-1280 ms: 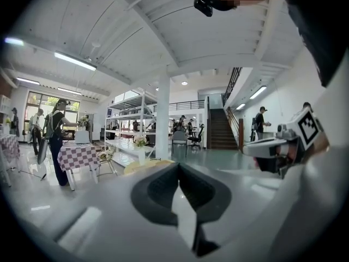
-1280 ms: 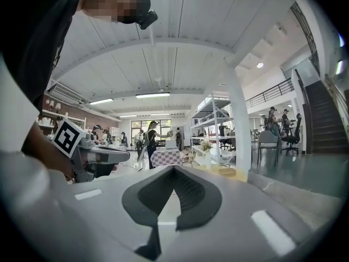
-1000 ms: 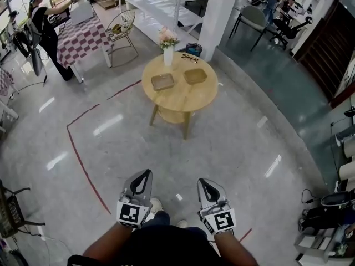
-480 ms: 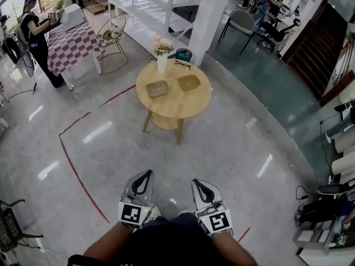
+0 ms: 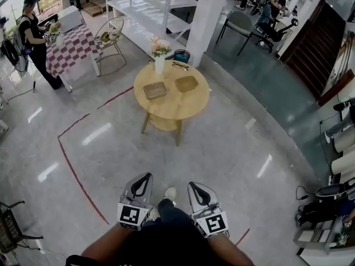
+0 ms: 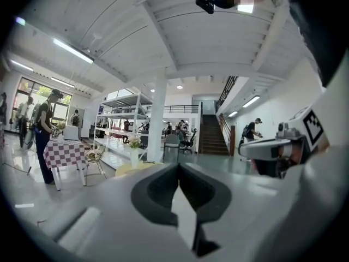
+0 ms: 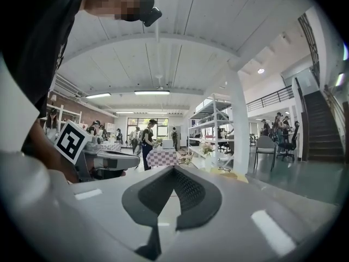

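Both grippers are held low and close to my body, over the glossy grey floor. In the head view my left gripper (image 5: 144, 178) and my right gripper (image 5: 193, 185) sit side by side, each shut with nothing in it. In their own views the left gripper (image 6: 178, 166) and the right gripper (image 7: 173, 168) show jaws that meet at the tip. A few steps ahead stands a round wooden table (image 5: 172, 100). It carries two shallow wooden trays (image 5: 155, 90) (image 5: 186, 83), a white vase of flowers (image 5: 159, 56) and a pair of glasses (image 5: 180, 66).
A red line (image 5: 71, 168) runs across the floor at the left. A person (image 5: 32, 39) stands at a checkered table (image 5: 69, 42) by a wire chair (image 5: 112, 33). Behind the round table are a white pillar (image 5: 207, 15), white shelving (image 5: 145, 2) and a grey chair (image 5: 235, 24). Equipment (image 5: 330, 195) lines the right edge.
I have walked forward a little: the round table has drawn slightly nearer and shifted left in the head view. Both grippers stay shut, side by side near my body.
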The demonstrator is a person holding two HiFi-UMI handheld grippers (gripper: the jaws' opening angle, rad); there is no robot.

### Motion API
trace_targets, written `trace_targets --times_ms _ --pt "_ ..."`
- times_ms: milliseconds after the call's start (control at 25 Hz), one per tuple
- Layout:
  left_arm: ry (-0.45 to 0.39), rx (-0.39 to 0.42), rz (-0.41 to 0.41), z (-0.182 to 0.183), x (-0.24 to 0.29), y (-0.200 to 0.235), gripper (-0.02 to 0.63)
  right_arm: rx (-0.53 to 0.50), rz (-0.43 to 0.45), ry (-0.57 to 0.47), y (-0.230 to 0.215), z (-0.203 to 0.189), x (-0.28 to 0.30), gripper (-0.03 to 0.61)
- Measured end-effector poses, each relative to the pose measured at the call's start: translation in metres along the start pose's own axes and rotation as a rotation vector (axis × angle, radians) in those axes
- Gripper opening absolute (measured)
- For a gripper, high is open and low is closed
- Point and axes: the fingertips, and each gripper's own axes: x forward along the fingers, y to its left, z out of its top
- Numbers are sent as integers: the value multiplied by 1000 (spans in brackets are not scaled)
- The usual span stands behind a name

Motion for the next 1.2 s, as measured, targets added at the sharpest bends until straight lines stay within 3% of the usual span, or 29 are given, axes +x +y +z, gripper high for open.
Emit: trace_targets --times_ms 720,1200 --pt "27 -33 52 -5 9 32 2 0 44 8 -8 7 39 2" --pt "81 -45 33 -15 71 52 2 13 52 25 -46 4 93 1"
